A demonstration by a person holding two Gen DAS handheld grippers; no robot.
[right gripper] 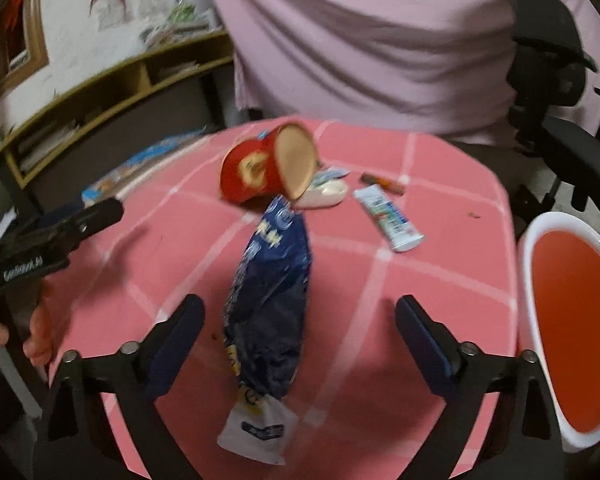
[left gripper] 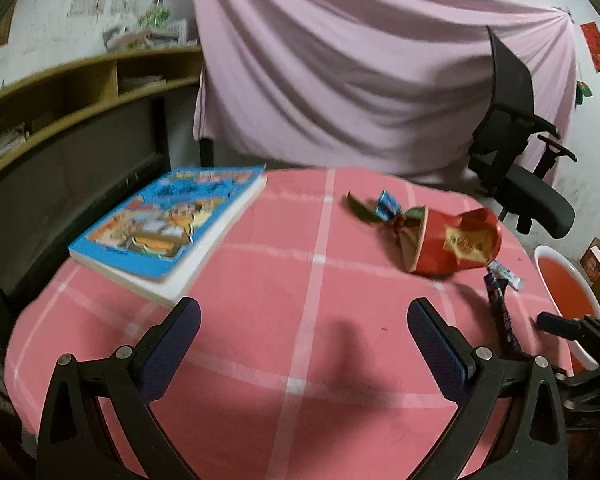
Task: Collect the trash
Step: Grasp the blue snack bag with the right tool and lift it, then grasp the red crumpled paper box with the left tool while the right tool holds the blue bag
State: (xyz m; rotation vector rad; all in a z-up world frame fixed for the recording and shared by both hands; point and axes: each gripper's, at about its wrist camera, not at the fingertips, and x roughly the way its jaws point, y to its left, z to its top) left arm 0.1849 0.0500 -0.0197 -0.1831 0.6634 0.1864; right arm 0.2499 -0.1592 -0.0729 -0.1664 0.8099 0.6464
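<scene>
My right gripper [right gripper: 300,316] is open and straddles a dark blue snack bag [right gripper: 268,300] lying lengthwise on the pink checked table; its pads stand apart from the bag on both sides. Beyond the bag lie a crushed red paper cup [right gripper: 256,172], a white tube wrapper [right gripper: 388,216] and a small brown wrapper [right gripper: 382,182]. A white bin with a red inside [right gripper: 572,288] stands at the table's right edge. My left gripper [left gripper: 304,320] hangs open over bare cloth with nothing between its fingers. In its view the red cup [left gripper: 456,244] and small wrappers [left gripper: 388,206] lie ahead to the right.
A thick blue book [left gripper: 168,224] lies at the table's far left. A black office chair [left gripper: 516,152] stands behind the table on the right, before a pink draped sheet [left gripper: 340,60]. A wooden shelf [left gripper: 80,92] runs along the left wall. A person's hand [right gripper: 40,332] holds the left gripper.
</scene>
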